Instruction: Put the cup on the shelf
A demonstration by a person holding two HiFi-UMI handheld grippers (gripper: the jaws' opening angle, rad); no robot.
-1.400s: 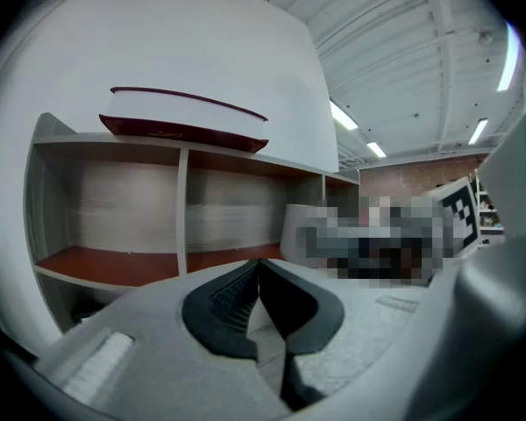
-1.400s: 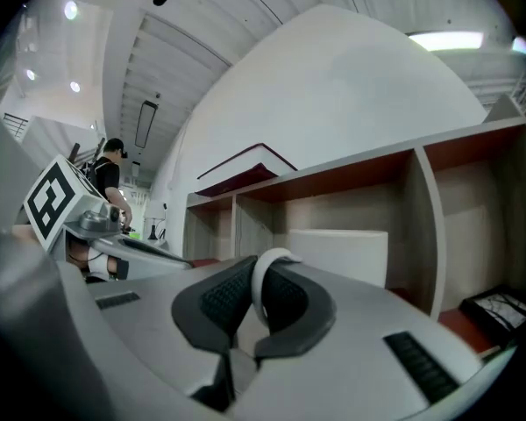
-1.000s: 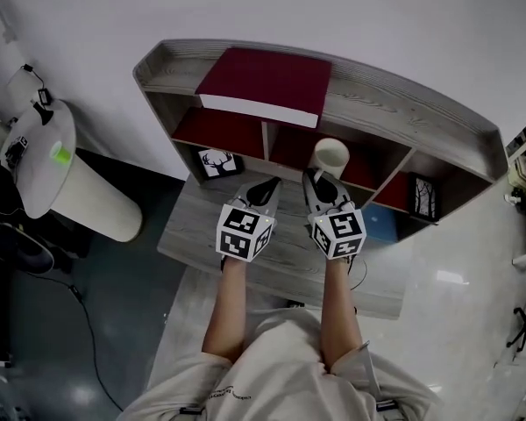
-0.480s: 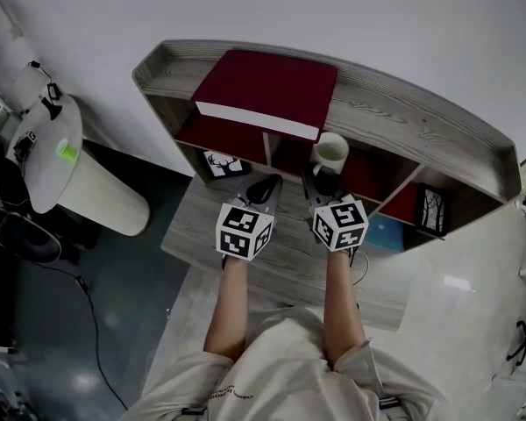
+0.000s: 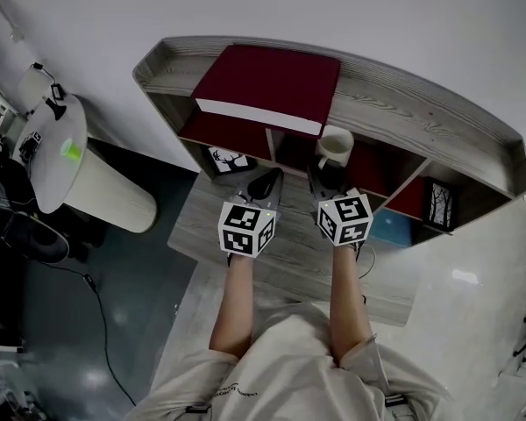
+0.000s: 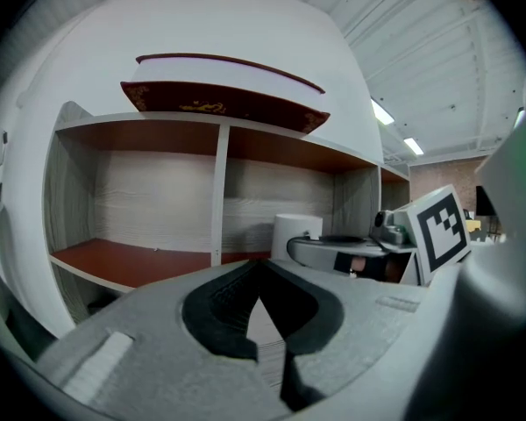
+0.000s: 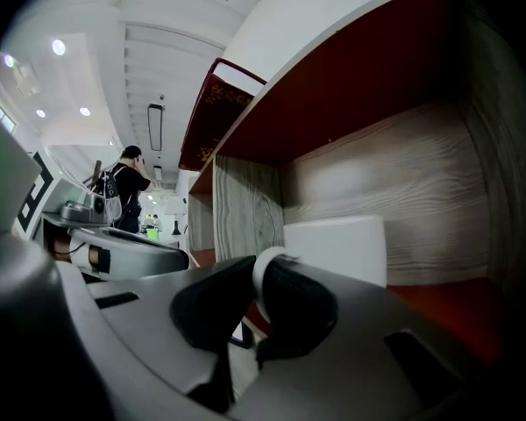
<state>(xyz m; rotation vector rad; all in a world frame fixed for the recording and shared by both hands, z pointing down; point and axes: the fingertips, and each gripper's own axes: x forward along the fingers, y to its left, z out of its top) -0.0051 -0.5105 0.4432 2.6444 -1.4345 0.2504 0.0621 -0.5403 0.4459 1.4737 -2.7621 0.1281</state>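
Slightly deeper into the middle compartment of the shelf the cup has been carried since a second ago. Its handle is pinched between the fingers of the right gripper, while the left gripper is held just beside it, fingers together on nothing. The cup should be lowered level until its base meets the red floor (whether it already rests there cannot be told), and only then should the handle be released and the gripper drawn straight back. One cup, one book, two small pictures and two grippers are counted.
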